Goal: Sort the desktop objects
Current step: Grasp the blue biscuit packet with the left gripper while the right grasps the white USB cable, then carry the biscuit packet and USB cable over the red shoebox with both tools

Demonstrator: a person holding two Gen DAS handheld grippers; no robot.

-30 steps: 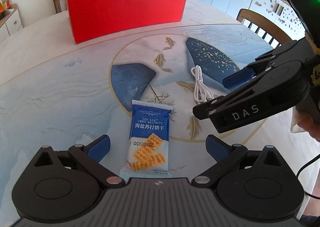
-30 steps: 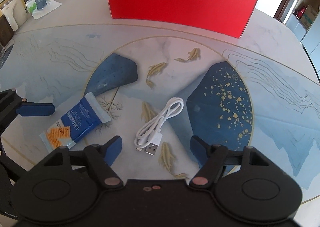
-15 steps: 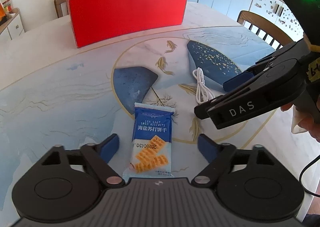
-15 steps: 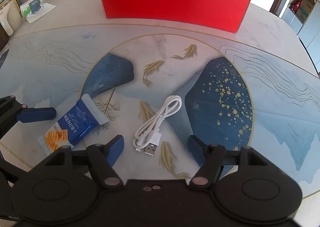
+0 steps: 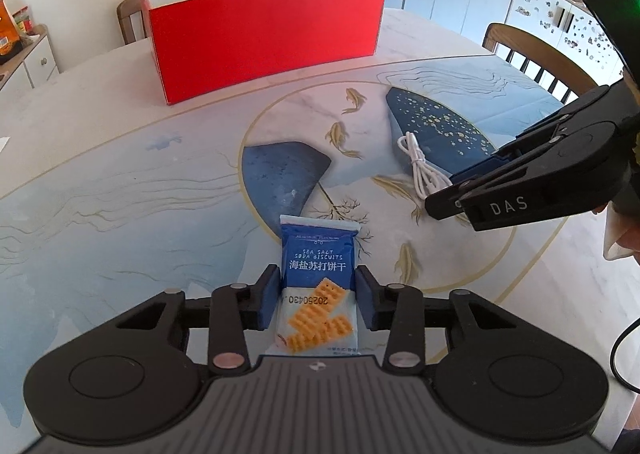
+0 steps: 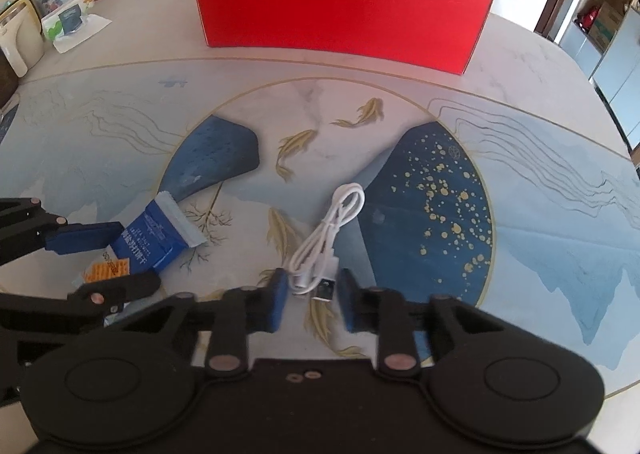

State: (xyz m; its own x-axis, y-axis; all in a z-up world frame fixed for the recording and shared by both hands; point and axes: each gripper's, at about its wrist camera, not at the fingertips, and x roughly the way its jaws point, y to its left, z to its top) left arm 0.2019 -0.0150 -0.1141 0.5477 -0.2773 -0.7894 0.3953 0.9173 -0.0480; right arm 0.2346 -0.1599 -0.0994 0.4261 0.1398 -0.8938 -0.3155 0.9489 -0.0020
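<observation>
While grippers close, one packet (image 5: 317,278), seemingly one cable (image 6: 326,240).

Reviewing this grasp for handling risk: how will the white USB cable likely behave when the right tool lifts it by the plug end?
The white USB cable lies in loose loops, so it will probably hang limp and uncoil. It looks thin and light. The right tool straddles only the plug end, so the far loop may drag across the table.
</observation>
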